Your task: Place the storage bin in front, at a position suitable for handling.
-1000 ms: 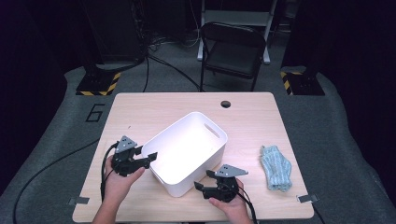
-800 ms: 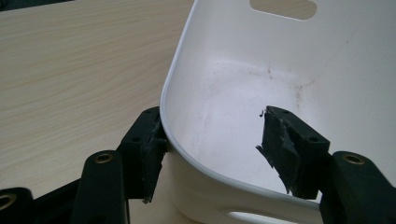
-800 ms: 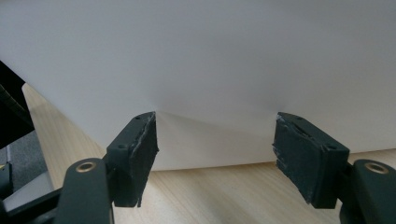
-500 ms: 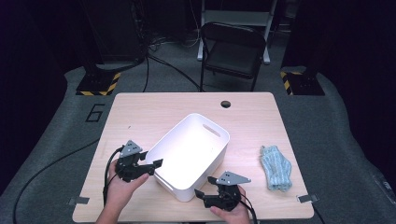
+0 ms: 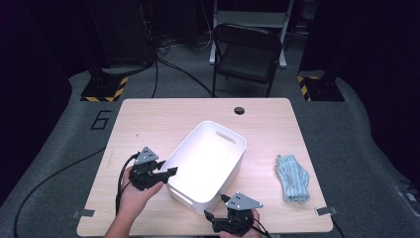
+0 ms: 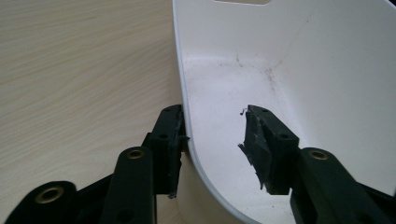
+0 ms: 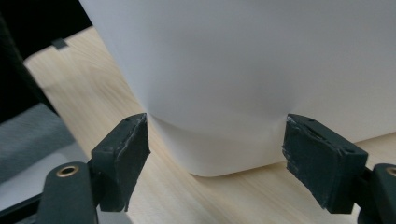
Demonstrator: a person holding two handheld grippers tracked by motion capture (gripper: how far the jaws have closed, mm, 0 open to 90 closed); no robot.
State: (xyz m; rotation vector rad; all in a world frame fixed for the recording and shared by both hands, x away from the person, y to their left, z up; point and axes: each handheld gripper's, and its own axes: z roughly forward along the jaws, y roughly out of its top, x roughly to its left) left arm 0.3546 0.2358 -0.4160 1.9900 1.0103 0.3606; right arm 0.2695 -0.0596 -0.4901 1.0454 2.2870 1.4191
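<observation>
The left hand-held gripper (image 6: 212, 149) has just been closing astride the rim of the white plastic bin (image 5: 208, 161), now slid nearer the table's (image 5: 148, 119) front edge; not yet pinched. The right hand-held gripper (image 7: 217, 158) stays spread beside its corner.

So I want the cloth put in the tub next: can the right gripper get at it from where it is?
Probably yes. The right gripper stands open at the tub's near corner, holding nothing, and bare table lies between it and the cloth to its right; nothing blocks the way.
</observation>
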